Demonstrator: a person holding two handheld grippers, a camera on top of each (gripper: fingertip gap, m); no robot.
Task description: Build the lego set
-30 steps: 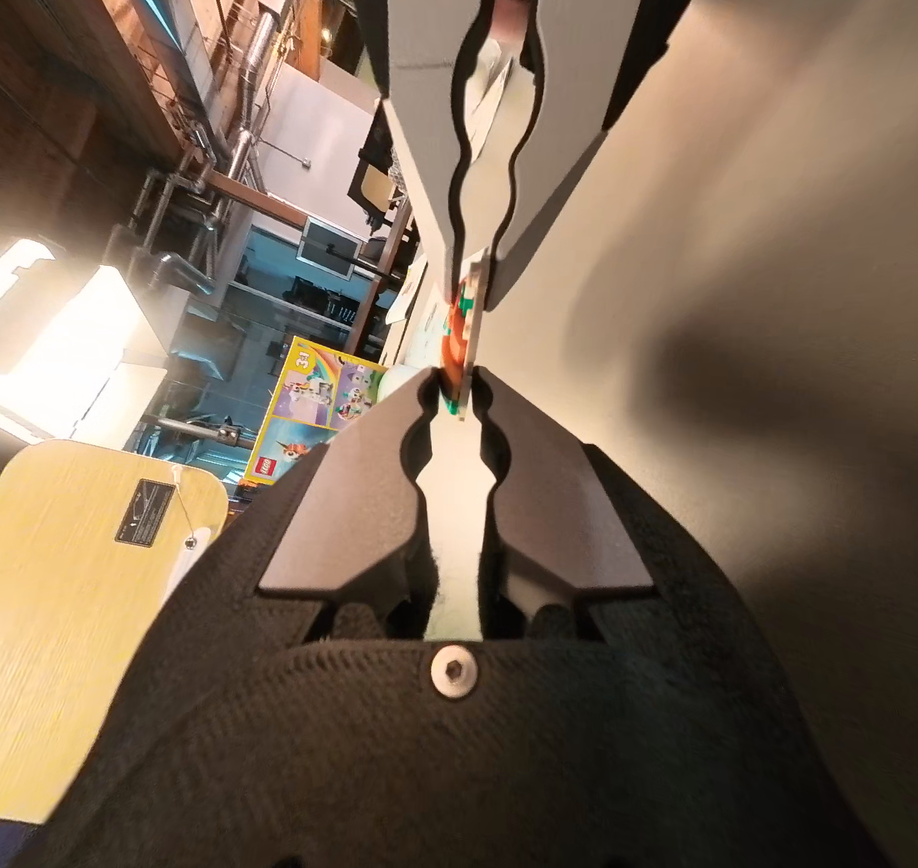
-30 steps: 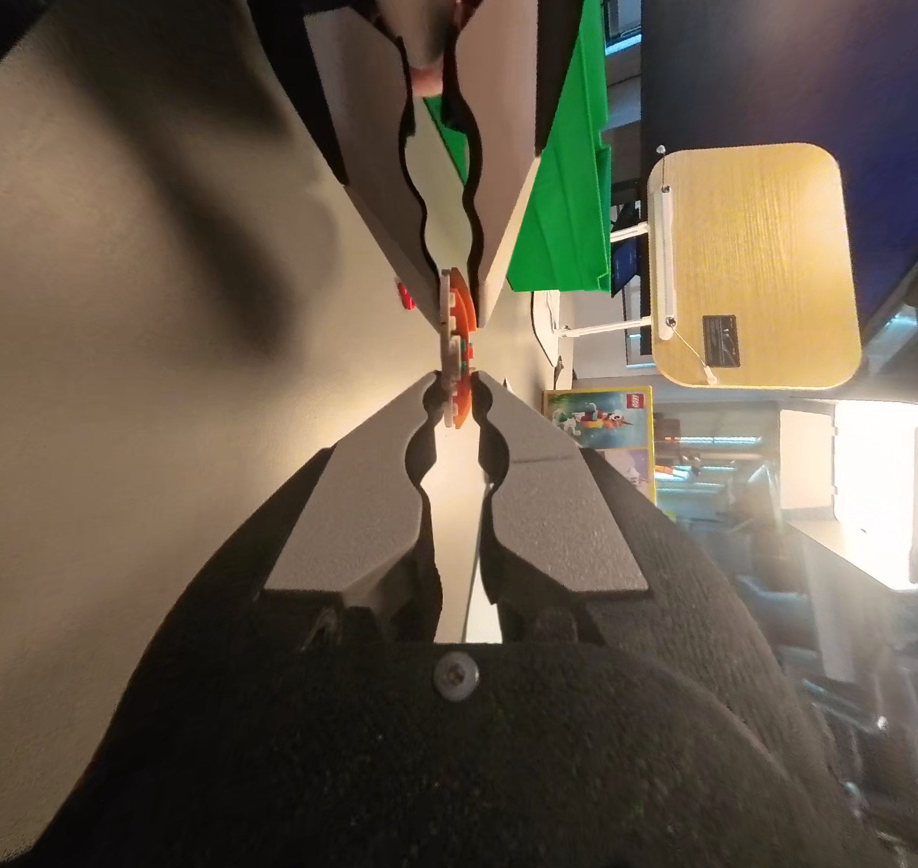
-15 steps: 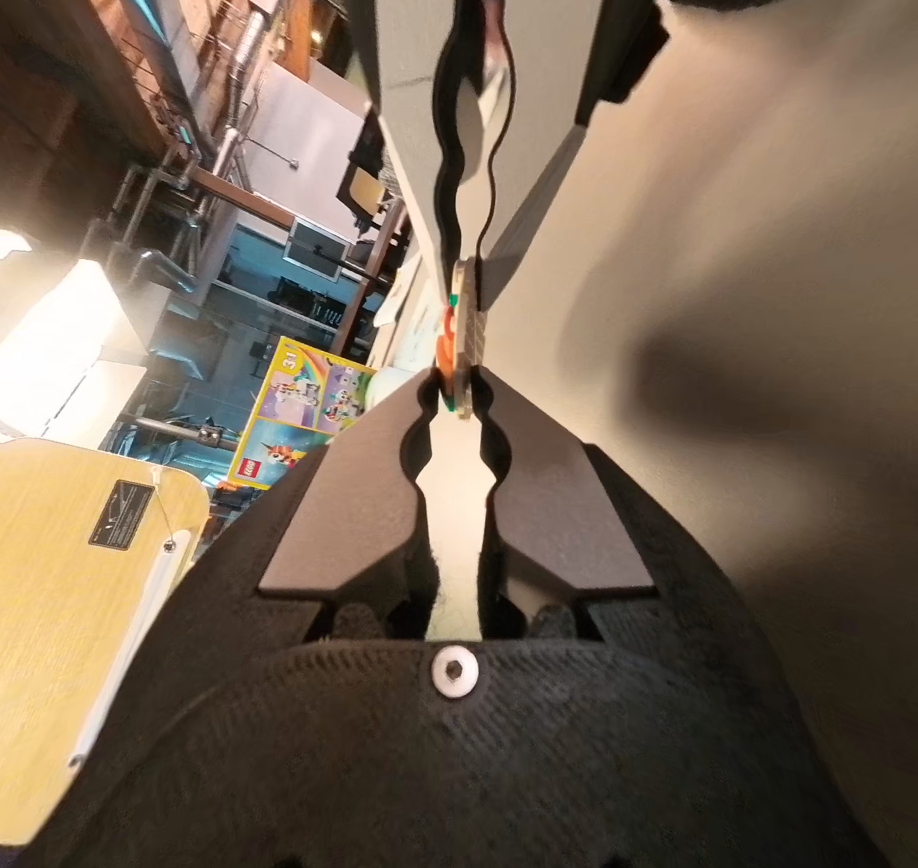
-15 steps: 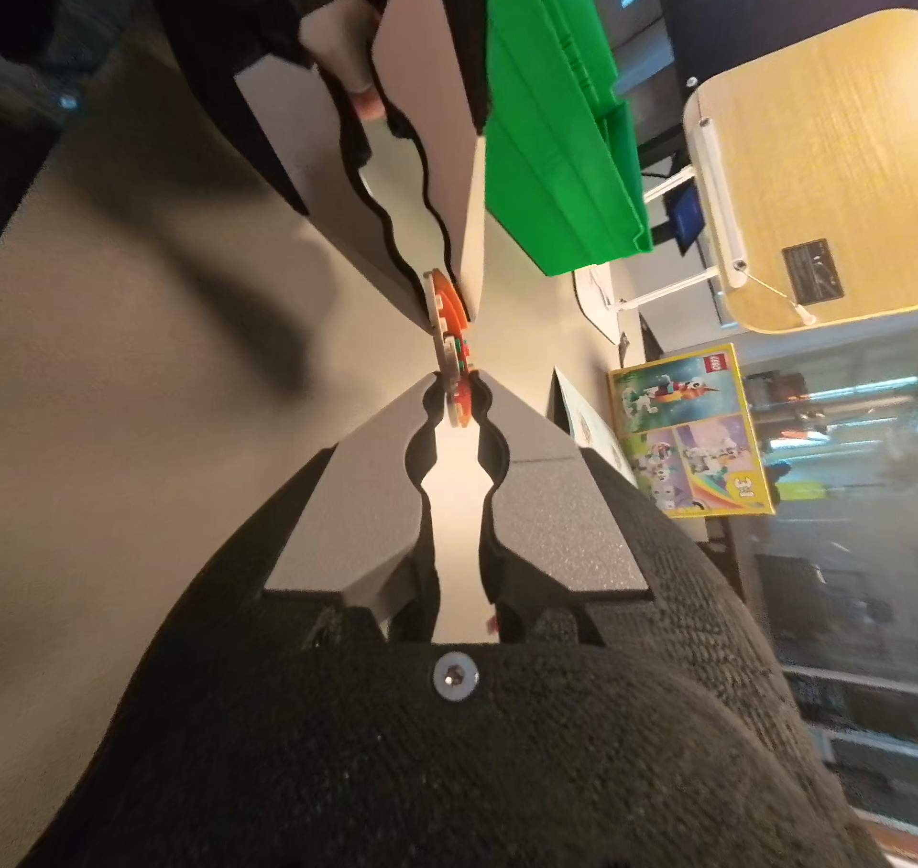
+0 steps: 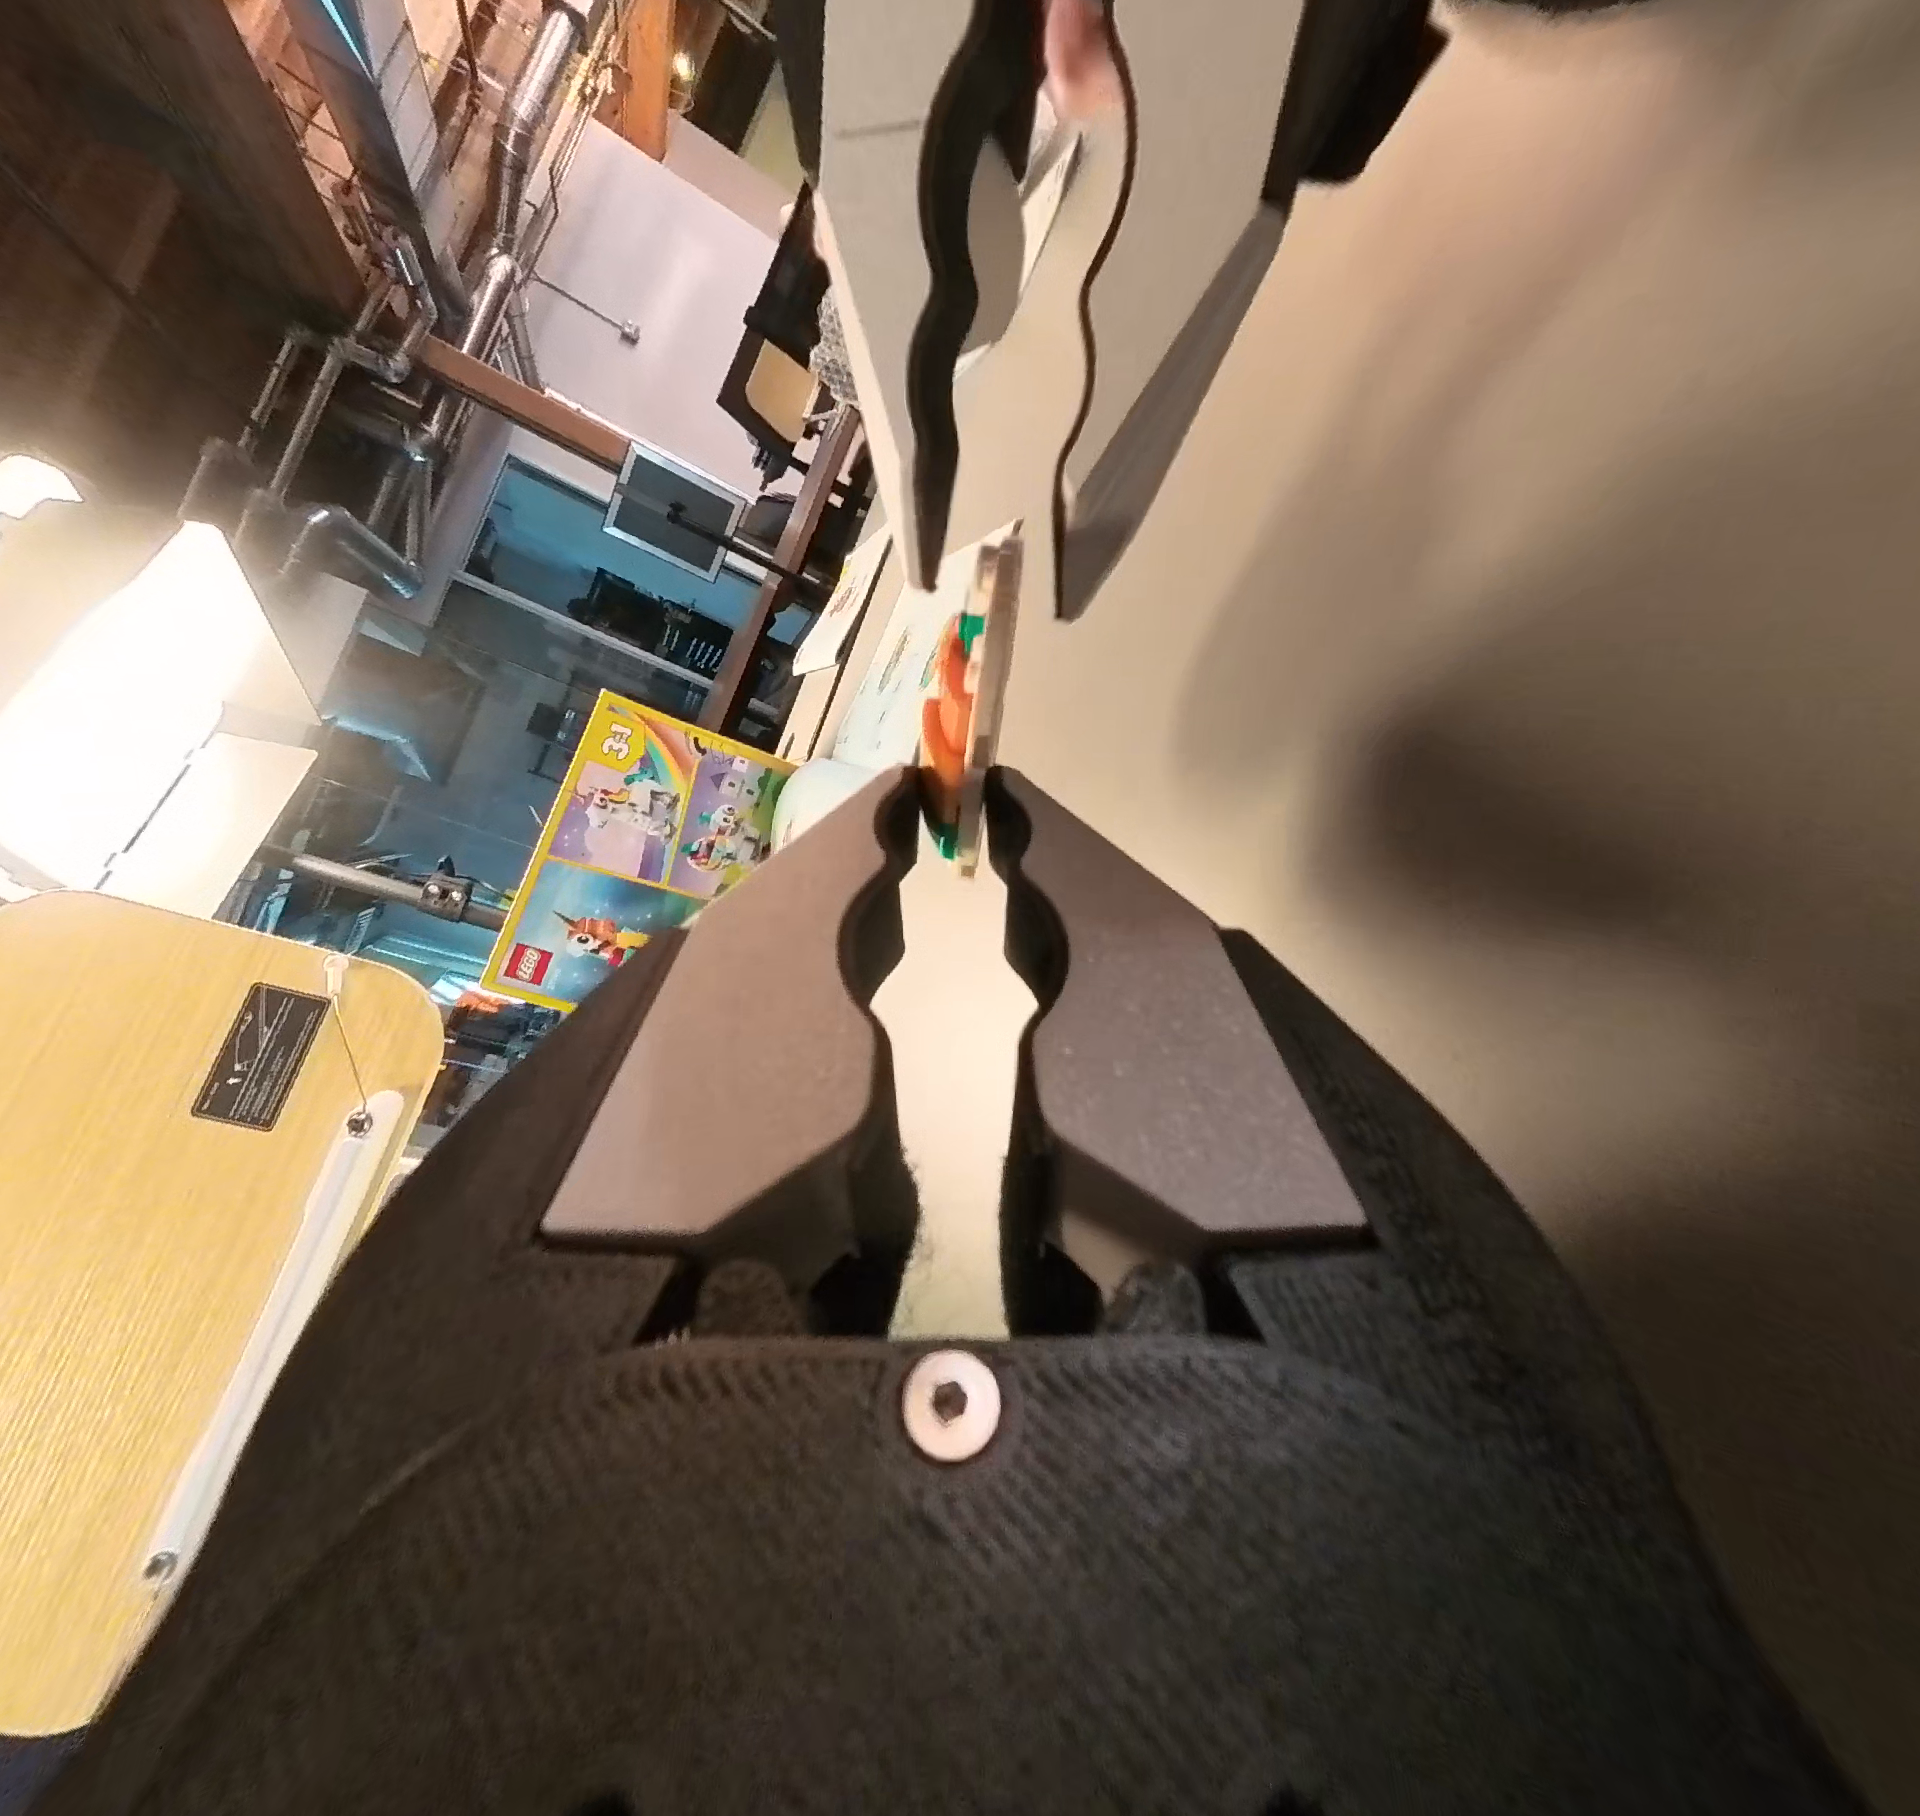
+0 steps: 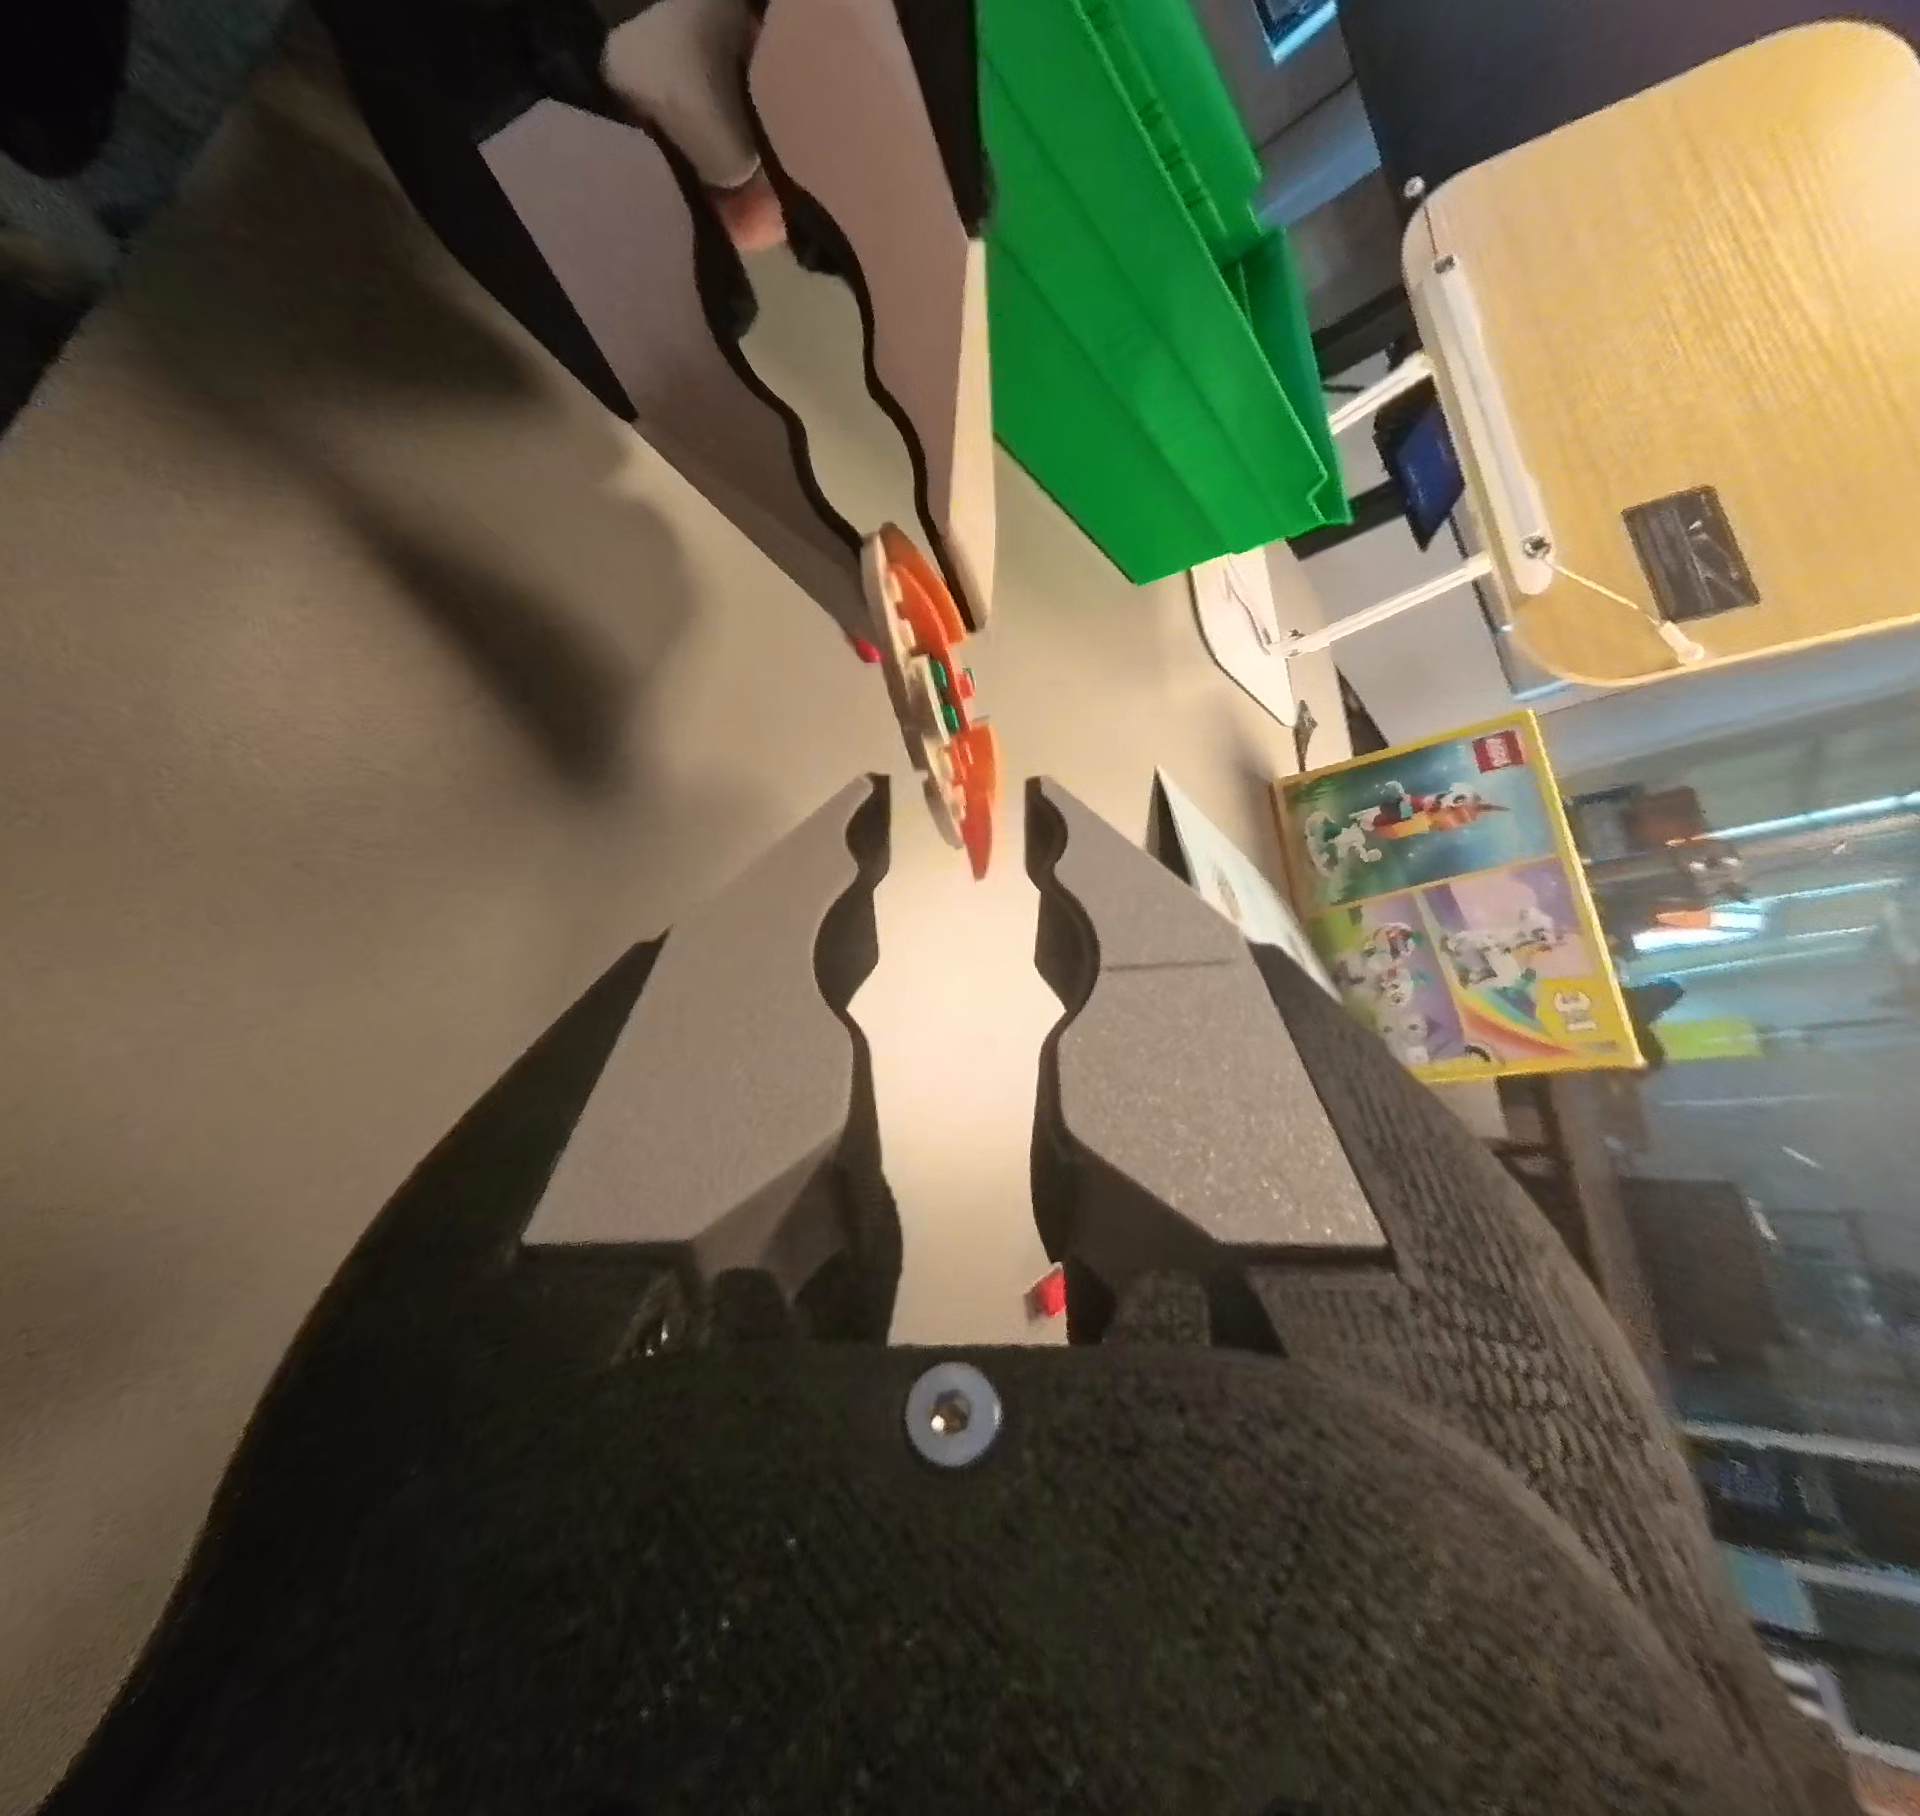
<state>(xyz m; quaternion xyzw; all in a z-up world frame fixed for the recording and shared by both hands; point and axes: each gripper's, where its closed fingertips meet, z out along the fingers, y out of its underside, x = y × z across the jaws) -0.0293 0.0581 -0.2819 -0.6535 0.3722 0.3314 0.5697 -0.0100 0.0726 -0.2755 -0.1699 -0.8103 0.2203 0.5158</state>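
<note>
Presently the left hand-held gripper [image 5: 954, 792] is pinching one end of the lego assembly [image 5: 975, 701], a flat tan plate with orange curved pieces and small green bits on one face. The plate is seen edge-on in the left wrist view, clamped between the dark fingers [image 5: 790, 977], and it is held in the air beside the pale surface [image 5: 1558, 416].

The right hand-held gripper [image 6: 954, 792] is spread, its two fingertips standing on either side of the assembly's near end without touching it. In the left wrist view this same gripper shows at the far end of the plate, its light fingers parted with the plate's tip just short of the gap between them. In the right wrist view the other gripper's fingers close on the far end of the lego assembly [image 6: 930, 701], where the orange arcs and a red and green stud show.

A small red brick [image 6: 1047, 1293] lies on the surface [image 6: 312, 727], seen deep between the right gripper's fingers, and another red piece [image 6: 864, 651] sits just beside the assembly's far end. A green bin [image 6: 1122, 260] stands on the far right of the surface. A yellow lego box [image 6: 1455, 904] stands upright farther right, near a light wooden board [image 6: 1704, 343] with a dark label. The same box [image 5: 644, 862] and board [image 5: 156, 1247] show at the left of the left wrist view.
</note>
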